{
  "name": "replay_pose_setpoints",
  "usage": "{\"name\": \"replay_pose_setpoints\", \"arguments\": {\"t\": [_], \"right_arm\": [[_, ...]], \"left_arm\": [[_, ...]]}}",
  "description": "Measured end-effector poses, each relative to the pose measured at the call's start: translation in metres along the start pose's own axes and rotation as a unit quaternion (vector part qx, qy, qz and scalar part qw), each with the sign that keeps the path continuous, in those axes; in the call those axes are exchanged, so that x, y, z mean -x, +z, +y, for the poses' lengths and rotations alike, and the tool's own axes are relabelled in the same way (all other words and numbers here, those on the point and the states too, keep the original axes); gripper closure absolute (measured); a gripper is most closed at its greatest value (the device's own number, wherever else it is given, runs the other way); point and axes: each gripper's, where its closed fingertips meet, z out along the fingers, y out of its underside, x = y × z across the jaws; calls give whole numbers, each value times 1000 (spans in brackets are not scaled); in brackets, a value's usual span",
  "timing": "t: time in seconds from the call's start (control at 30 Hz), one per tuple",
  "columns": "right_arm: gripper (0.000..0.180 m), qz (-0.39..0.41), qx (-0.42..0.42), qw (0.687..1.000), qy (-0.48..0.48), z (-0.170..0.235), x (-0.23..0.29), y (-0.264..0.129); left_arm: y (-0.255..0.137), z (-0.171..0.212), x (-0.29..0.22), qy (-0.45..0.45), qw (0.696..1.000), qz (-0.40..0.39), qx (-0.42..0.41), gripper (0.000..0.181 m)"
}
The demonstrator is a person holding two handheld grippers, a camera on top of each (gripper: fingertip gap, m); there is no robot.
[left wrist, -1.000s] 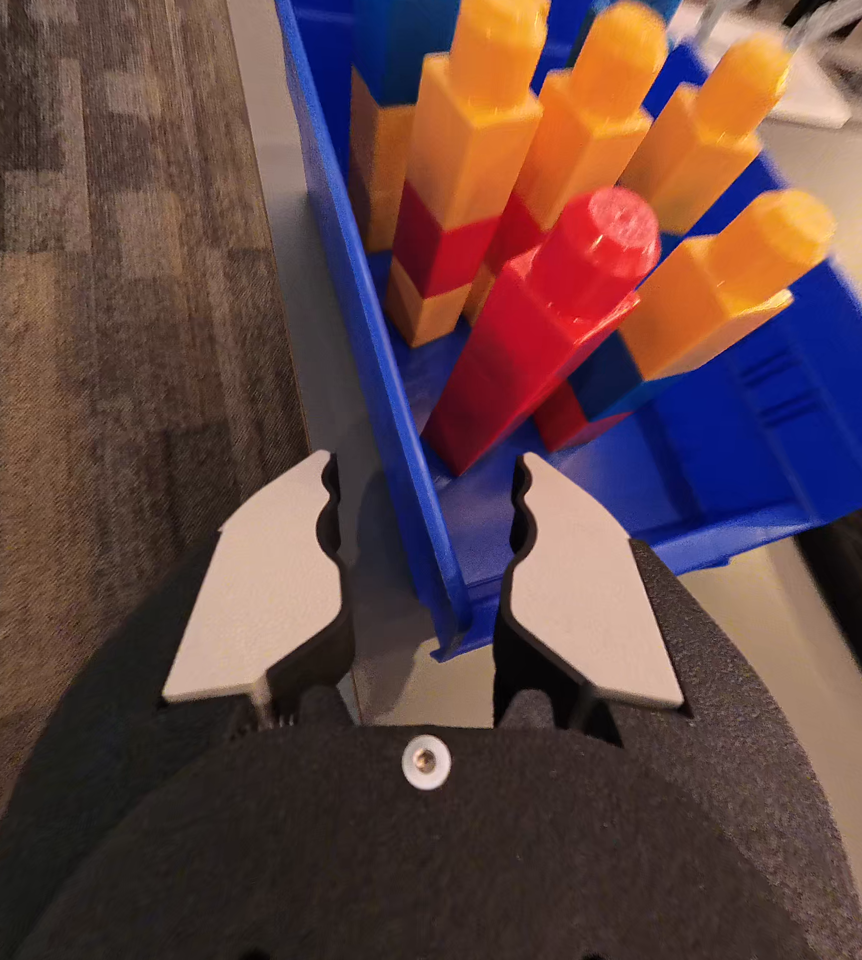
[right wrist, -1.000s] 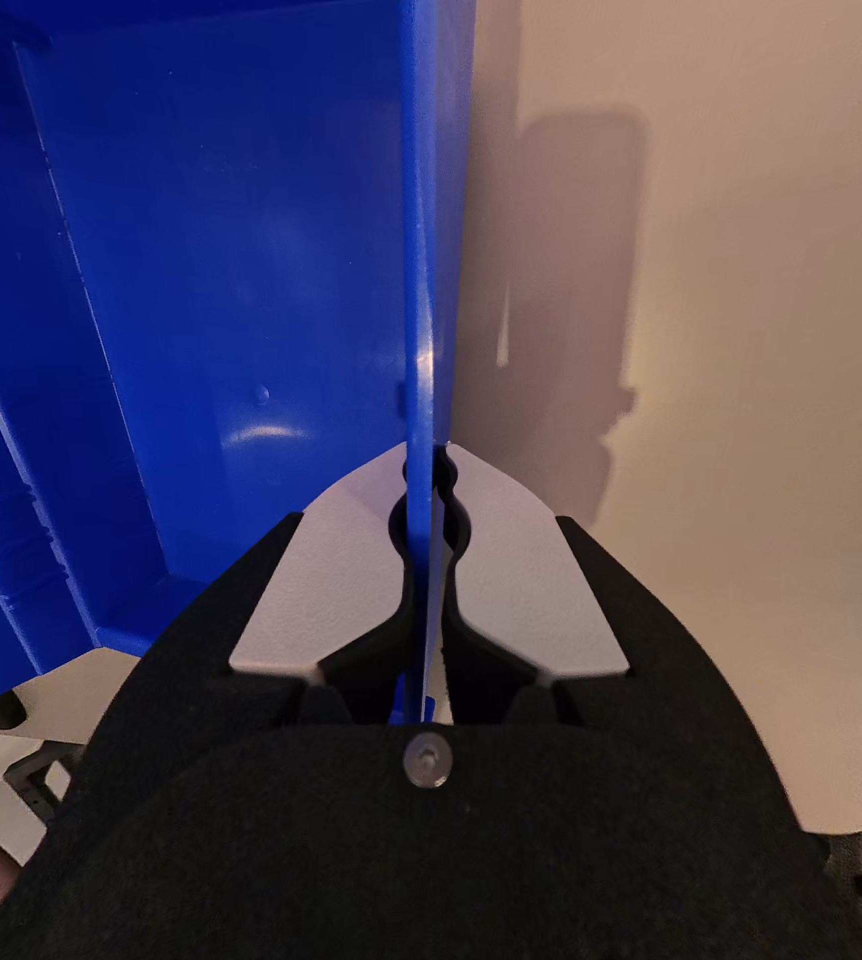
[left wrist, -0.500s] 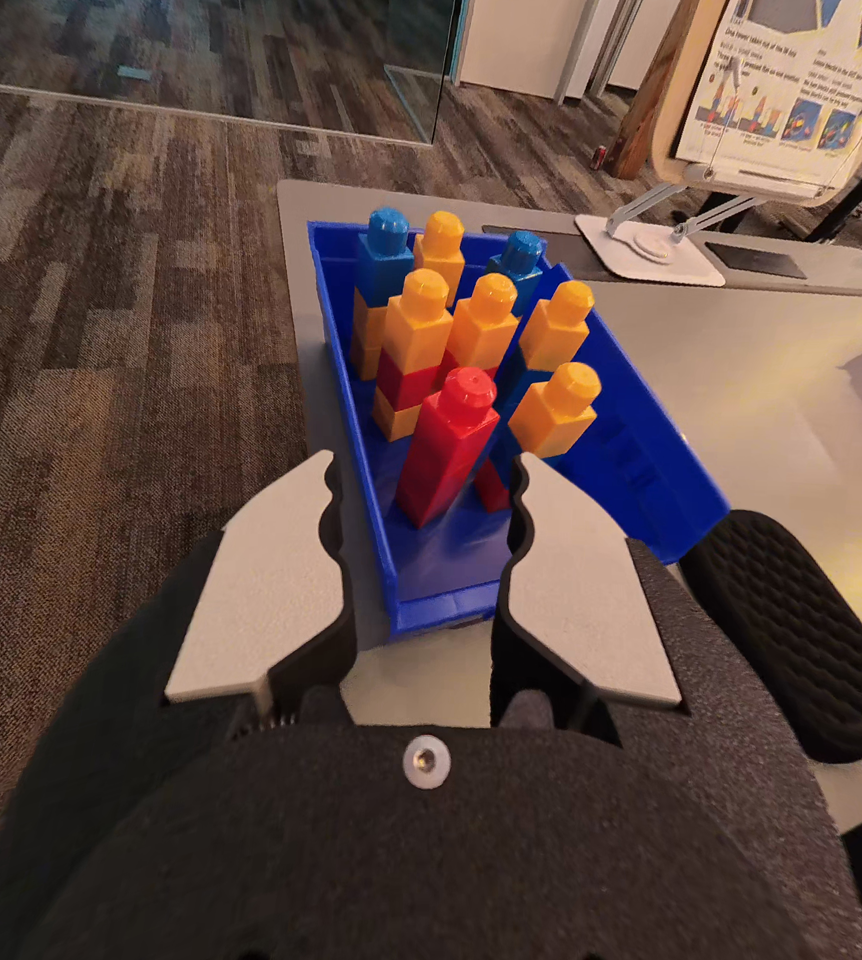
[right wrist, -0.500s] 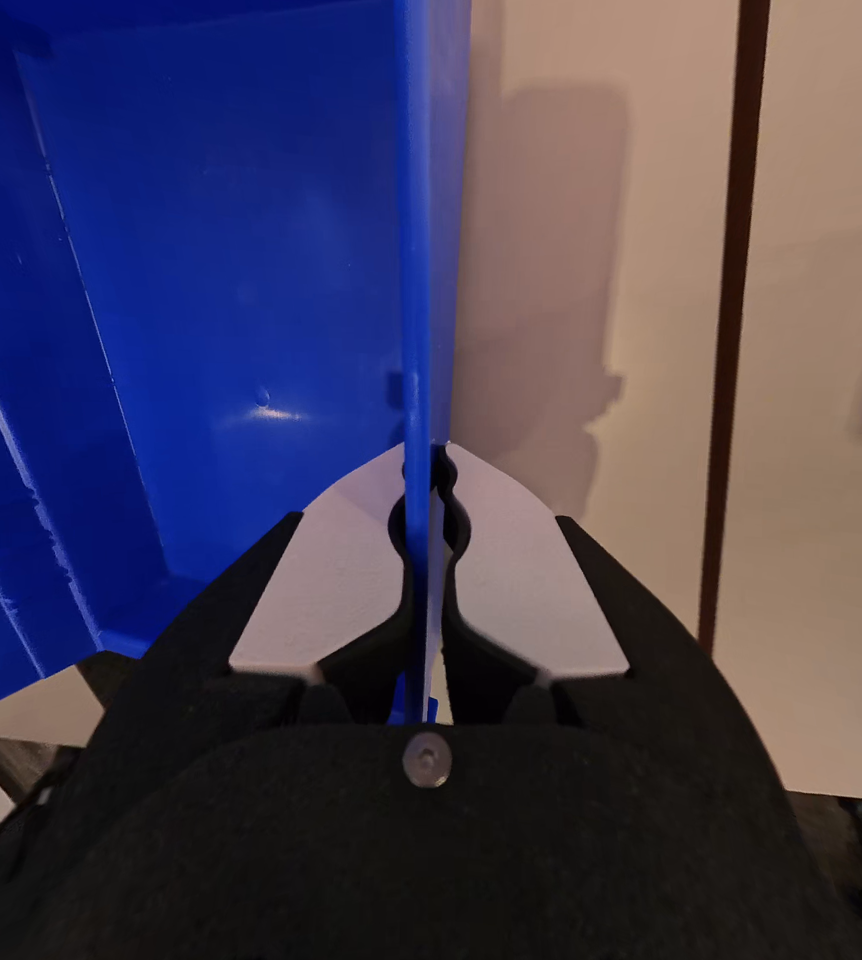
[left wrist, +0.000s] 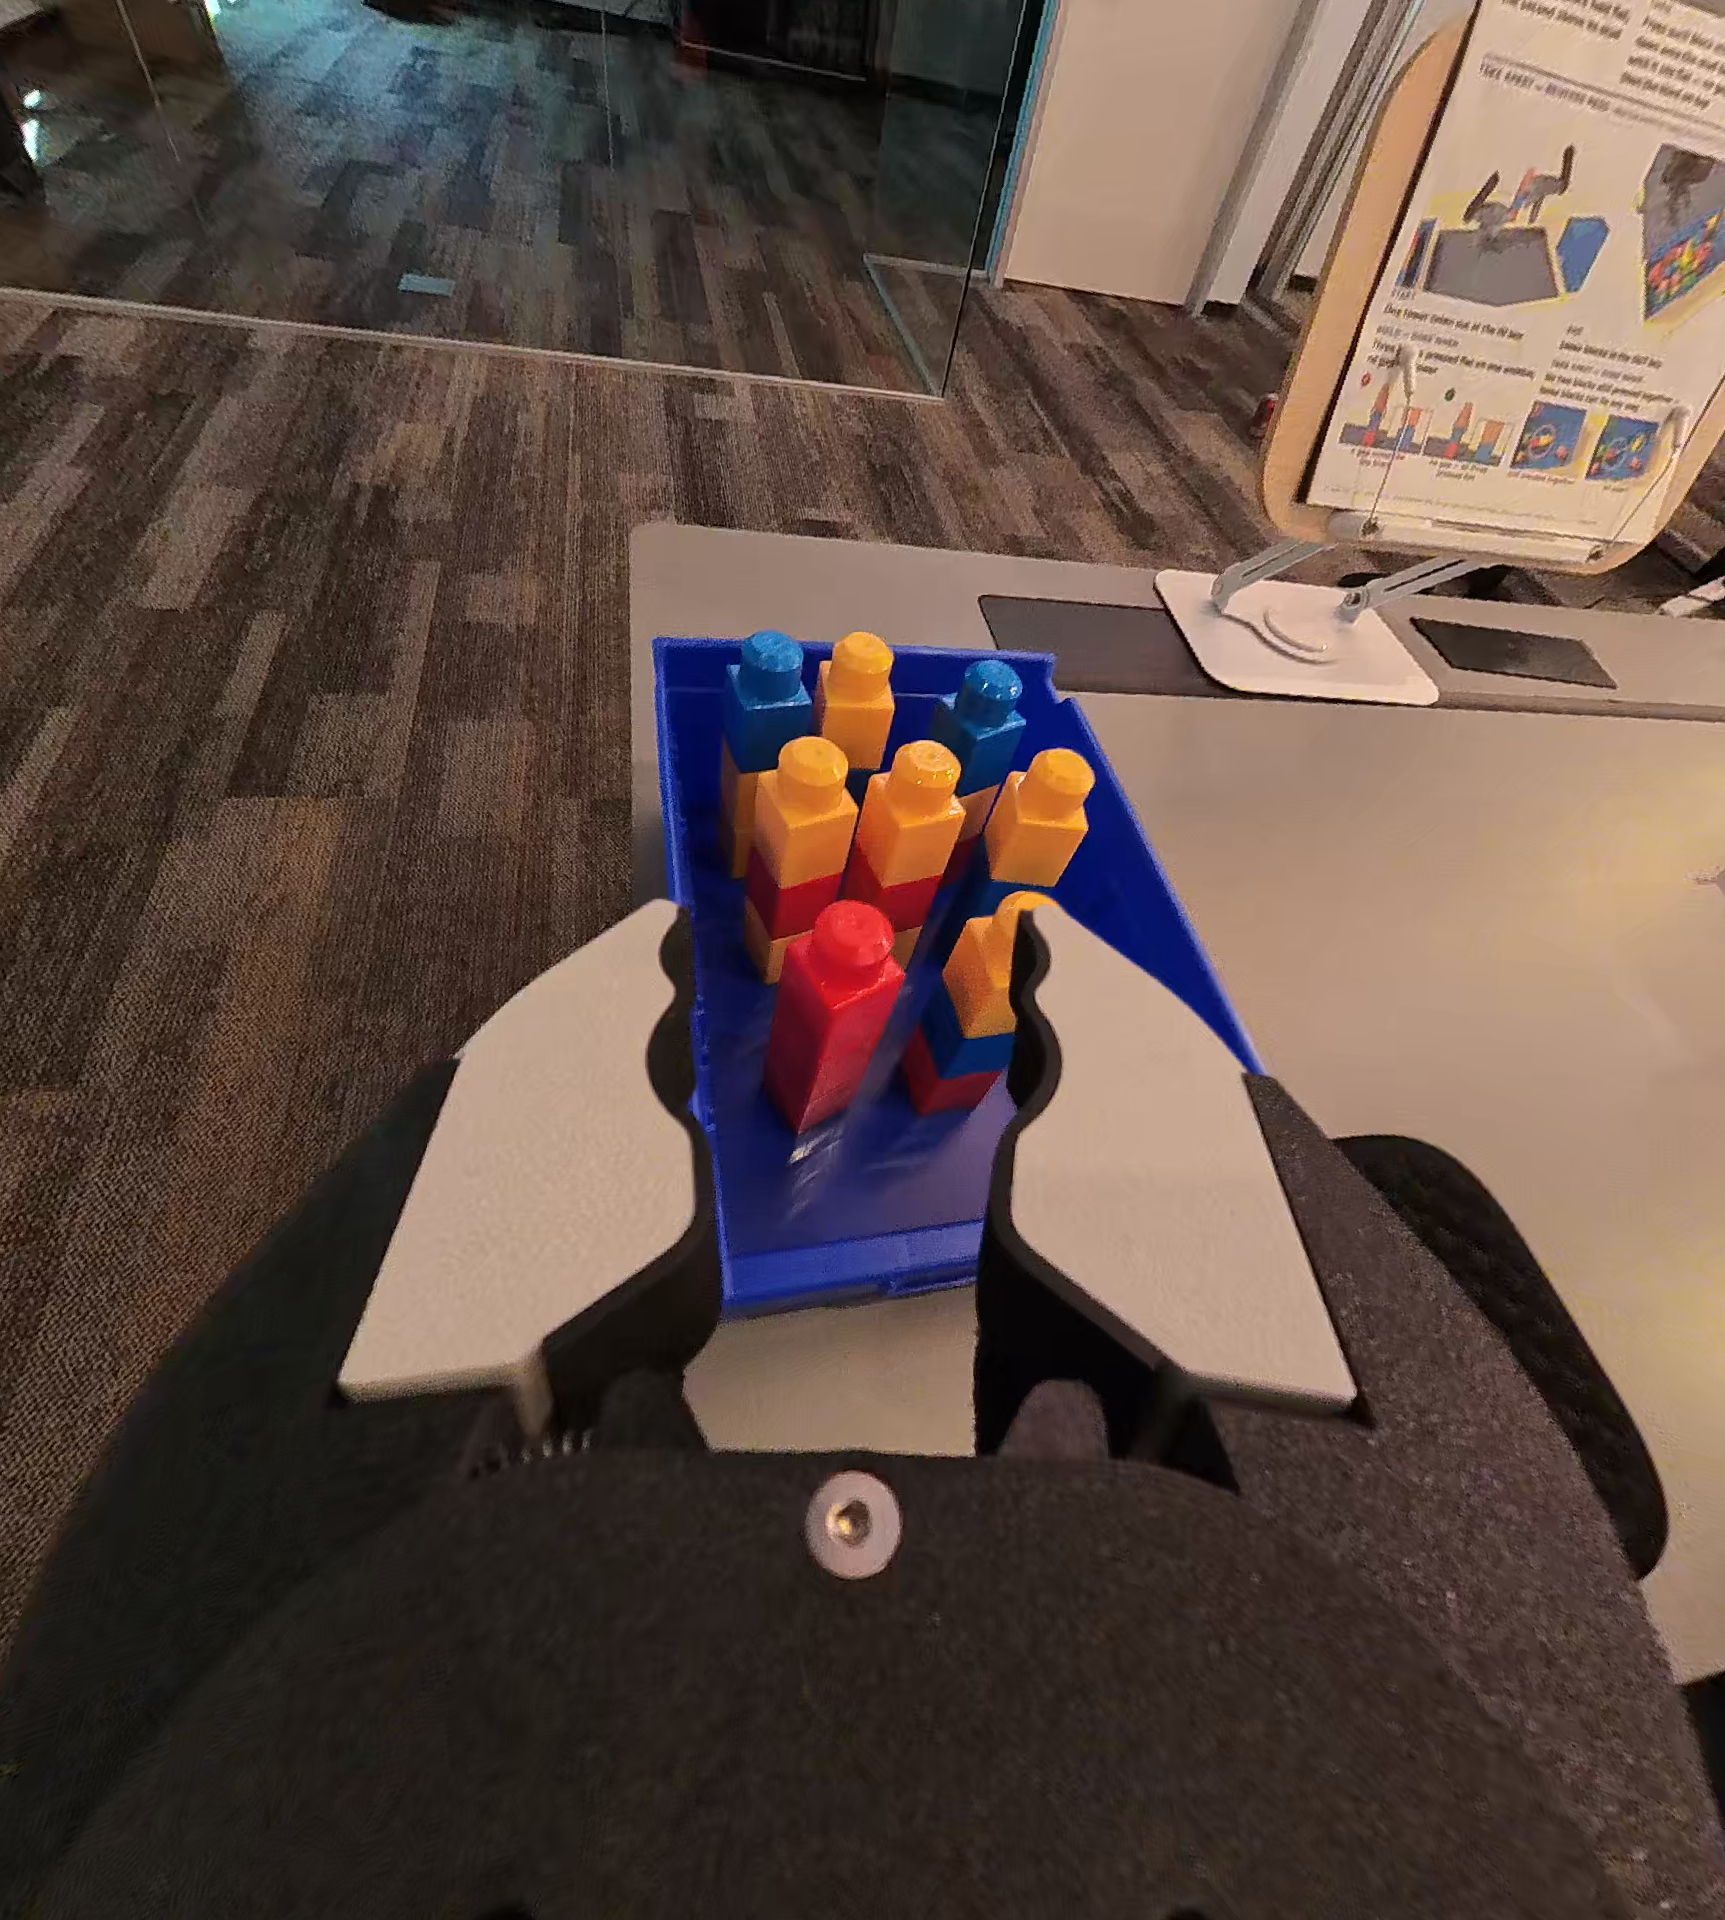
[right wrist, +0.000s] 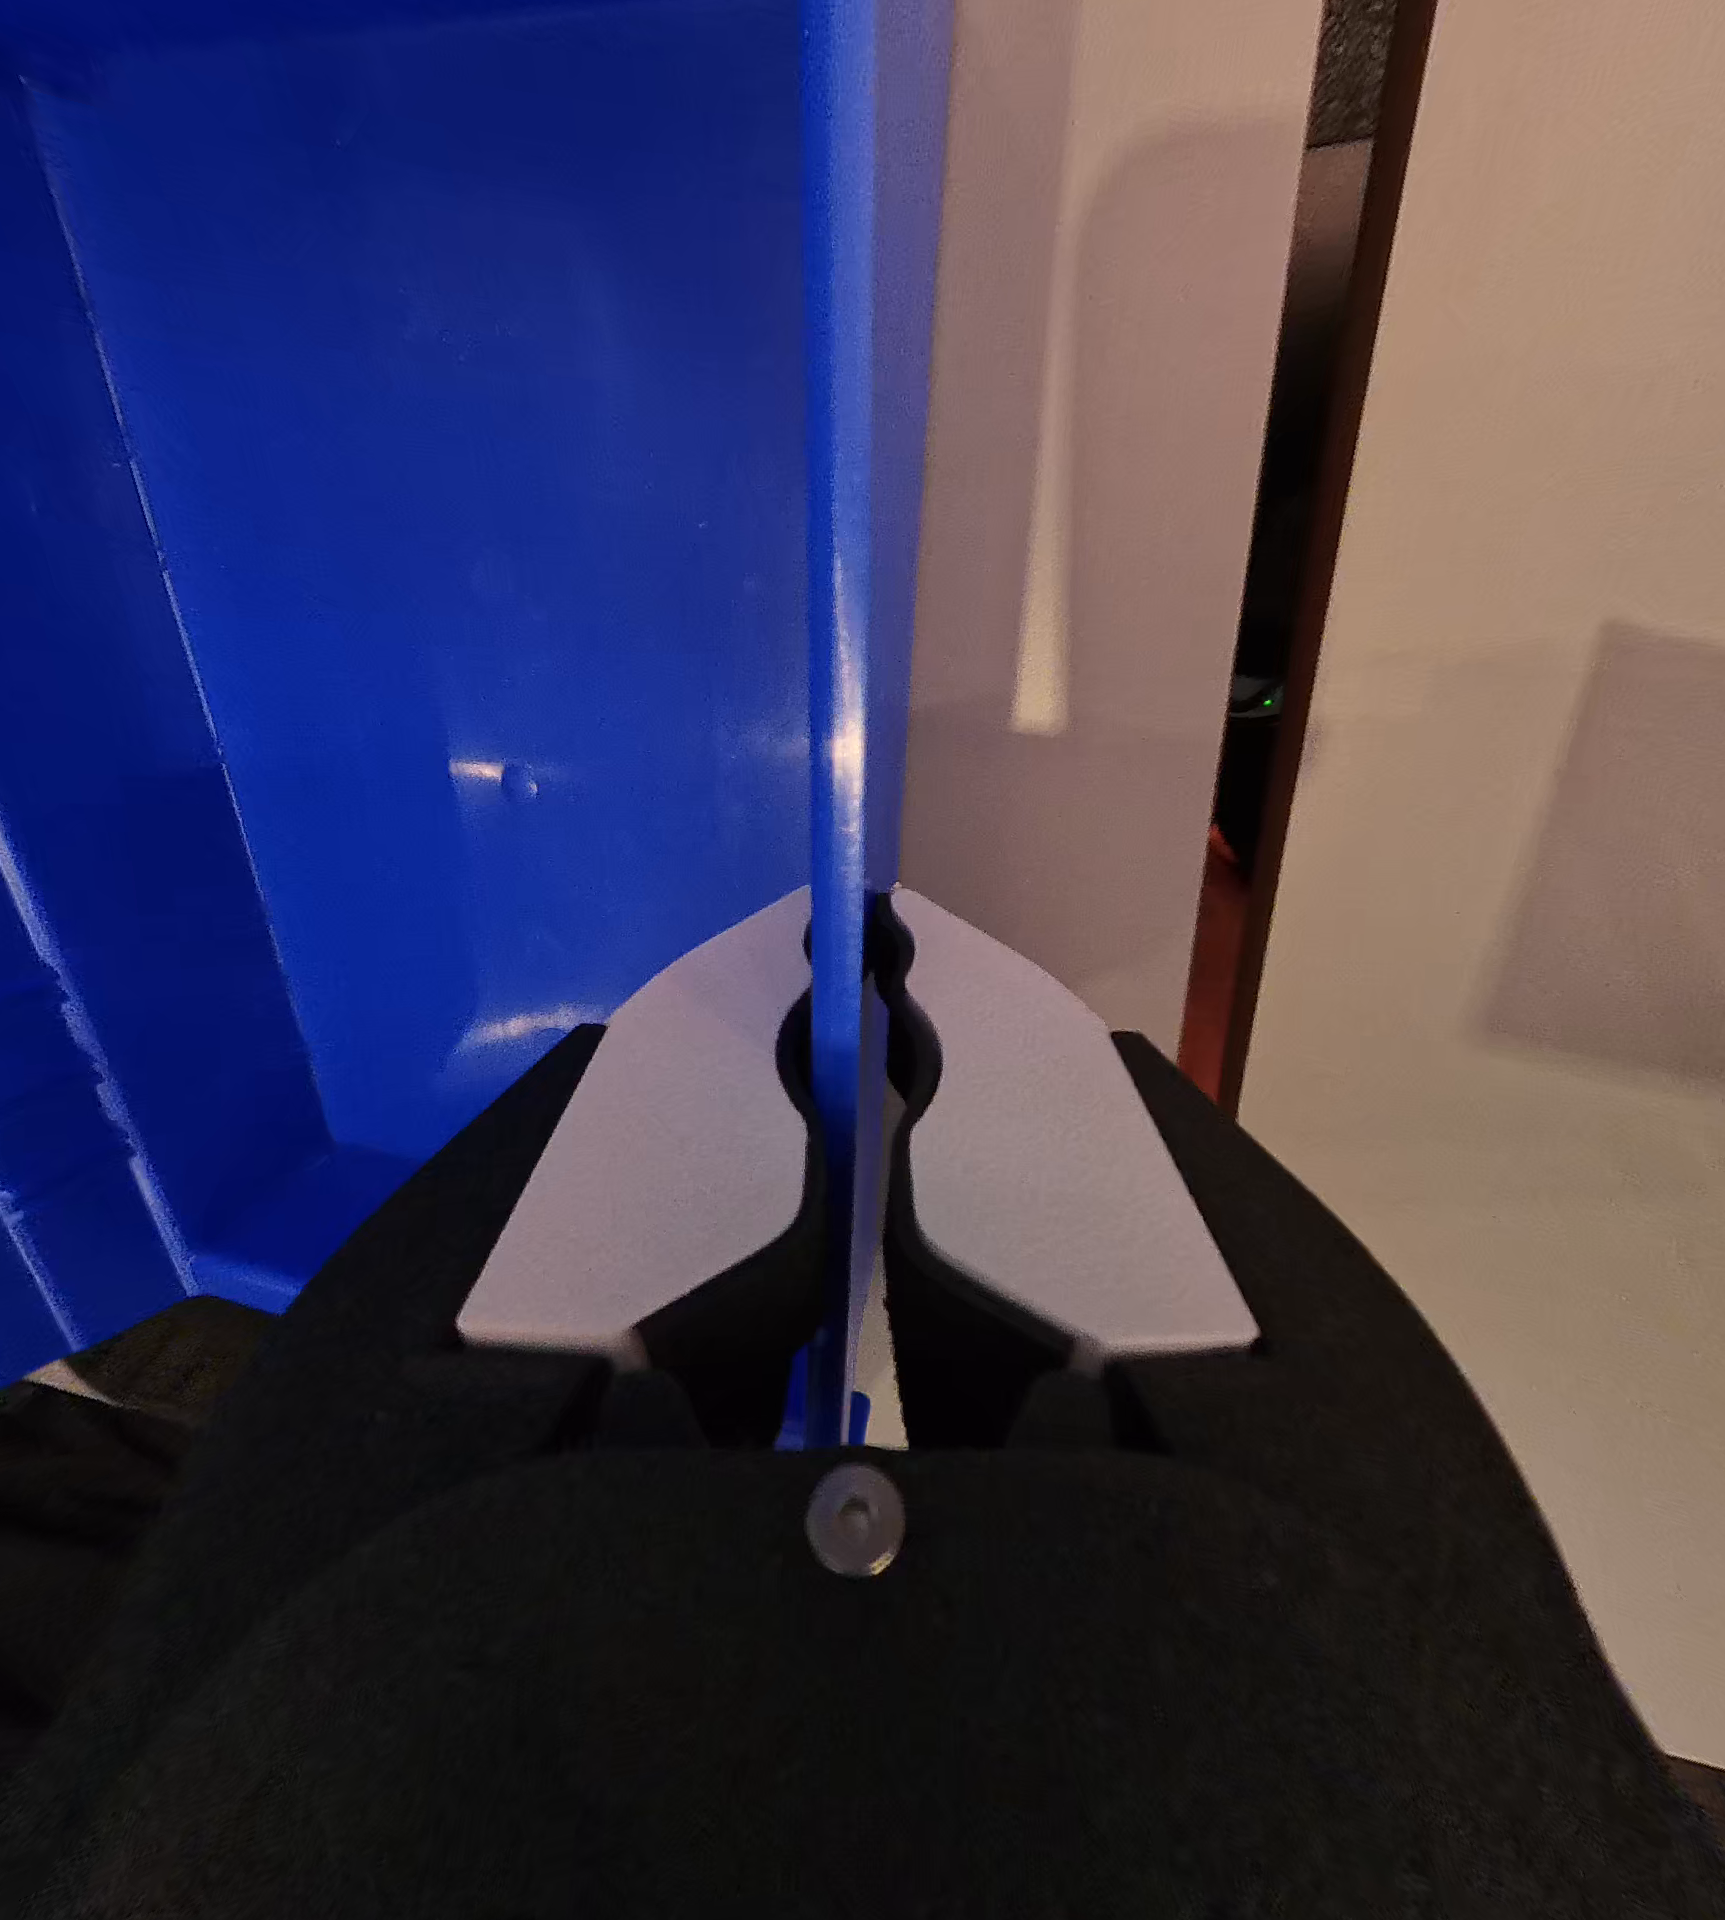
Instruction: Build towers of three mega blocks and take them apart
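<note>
grey table [left wrist: 1357, 935] shows towers [left wrist: 837, 1018]; right gripper [right wrist: 850, 914] pinches empty bin [right wrist: 842, 520].

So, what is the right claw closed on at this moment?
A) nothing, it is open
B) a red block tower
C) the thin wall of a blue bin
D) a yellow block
C: in the right wrist view the right claw is shut, one finger on each side of the thin wall of the blue bin, and no blocks show there.

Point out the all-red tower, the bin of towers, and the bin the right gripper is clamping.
all-red tower [left wrist: 832, 1023], left wrist view, front face.
bin of towers [left wrist: 1144, 914], left wrist view, right wall.
empty blue bin [right wrist: 842, 623], right wrist view, clamped wall edge.
</note>
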Motion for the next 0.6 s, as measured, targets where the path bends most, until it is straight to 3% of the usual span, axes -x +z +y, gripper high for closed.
{"name": "replay_pose_setpoints", "arguments": {"t": [0.37, 0.5, 0.6], "right_arm": [[173, 4, -5, 1000, -13, 0, -7, -3], [155, -41, -39, 998, -9, -3, 3, -9], [151, -50, -82, 995, -12, -10, 7, -27]], "left_arm": [[8, -8, -32, 11, 1000, 6, 8, 122], [6, -17, -38, 4, 1000, 12, -11, 121], [2, -25, -40, 3, 1000, 11, -23, 120]]}}
